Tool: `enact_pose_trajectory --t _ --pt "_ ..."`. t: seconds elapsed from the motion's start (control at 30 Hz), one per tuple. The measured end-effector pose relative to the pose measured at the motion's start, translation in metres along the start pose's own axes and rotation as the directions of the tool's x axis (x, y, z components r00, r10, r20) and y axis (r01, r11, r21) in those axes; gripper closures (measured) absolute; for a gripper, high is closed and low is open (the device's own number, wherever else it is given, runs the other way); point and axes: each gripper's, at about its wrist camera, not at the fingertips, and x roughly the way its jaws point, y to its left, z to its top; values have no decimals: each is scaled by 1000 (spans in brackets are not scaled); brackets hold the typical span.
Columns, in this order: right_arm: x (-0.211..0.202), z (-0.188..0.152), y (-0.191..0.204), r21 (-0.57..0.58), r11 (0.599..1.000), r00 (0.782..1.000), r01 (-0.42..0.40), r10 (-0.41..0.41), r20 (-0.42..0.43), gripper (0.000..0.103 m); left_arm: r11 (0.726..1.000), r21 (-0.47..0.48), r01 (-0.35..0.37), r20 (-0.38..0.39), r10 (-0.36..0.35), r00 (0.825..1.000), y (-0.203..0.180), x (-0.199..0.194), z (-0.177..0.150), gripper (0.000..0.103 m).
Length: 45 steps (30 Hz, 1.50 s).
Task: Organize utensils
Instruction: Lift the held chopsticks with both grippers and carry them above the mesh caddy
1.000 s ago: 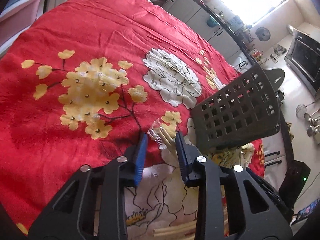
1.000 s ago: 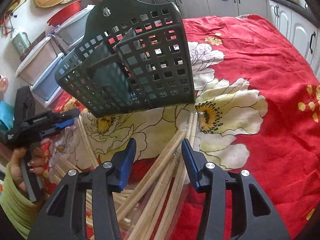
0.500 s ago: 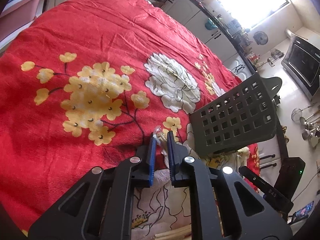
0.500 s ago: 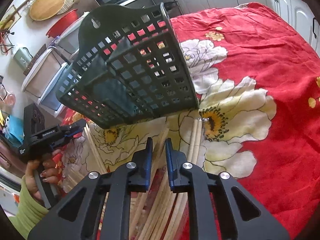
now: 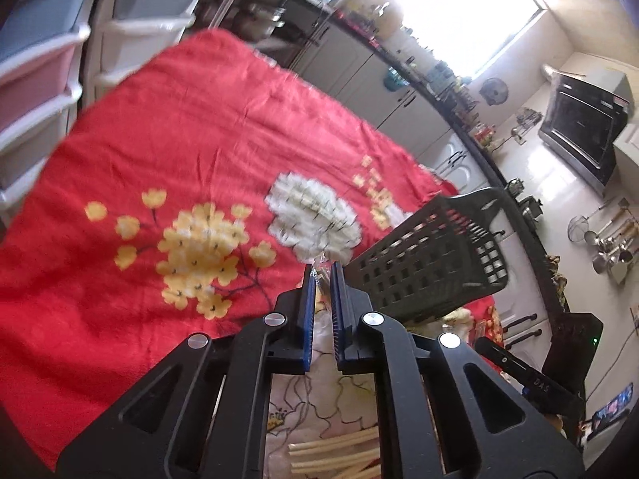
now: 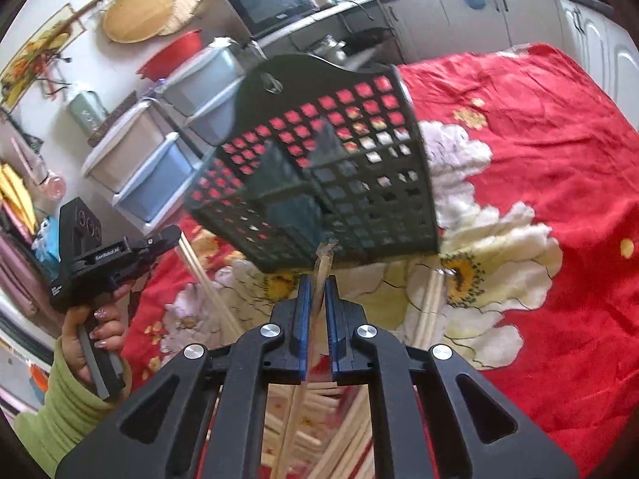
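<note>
**Both grippers clamp wrapped chopsticks and lift off the cloth**

Left wrist view: the left gripper (image 5: 321, 275) is now clenched, its blue pads almost together, where a second ago they stood wide on either side of a clear-wrapped chopstick end. That crinkled wrapper tip (image 5: 319, 269) now pokes out between the pads, so the gripper is grasping a wrapped chopstick. The red floral tablecloth (image 5: 167, 139) looks farther off than it did, and the frame is motion-blurred, which fits a lift. The dark perforated utensil basket (image 5: 431, 263) lies tipped on the cloth just to the right of the pads, its open mouth facing right and away. More loose chopsticks (image 5: 335, 451) lie on the cloth at the bottom edge, below the gripper.

Right wrist view: the right gripper (image 6: 317, 283) has closed as well; a second ago its jaws straddled the pile, and now they pinch a single wrapped chopstick (image 6: 321, 267) whose tip stands up in front of the basket (image 6: 319, 167). The basket lies directly ahead, its latticed side turned to the camera. Beneath the gripper the chopstick pile (image 6: 339, 431) rests on the cloth, and a few sticks (image 6: 429, 303) lie off to the right. At far left, the person's hand (image 6: 94, 331) in a green sleeve holds the other gripper.

With both grasps made, the pick-up step seems done; what remains is likely carrying each stick round to the basket's opening.
</note>
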Motion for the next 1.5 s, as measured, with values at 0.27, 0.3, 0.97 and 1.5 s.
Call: enact_pose_trajectory --t 0.27,0.3,0.97,1.5 --pt "-21 8 24 -74 997 997 -31 36 63 97 995 96 24 100 -34 994 -35 -40 10 100" --pt "-24 9 27 -83 996 997 -32 38 73 97 994 104 26 108 -38 993 -39 -43 11 101" --pt "-84 27 54 -208 978 955 24 39 294 97 958 265 113 171 -162 972 -118 -76 11 101" --pt "-136 77 65 -239 964 837 118 33 545 97 949 297 105 303 -198 932 -157 -99 41 101"
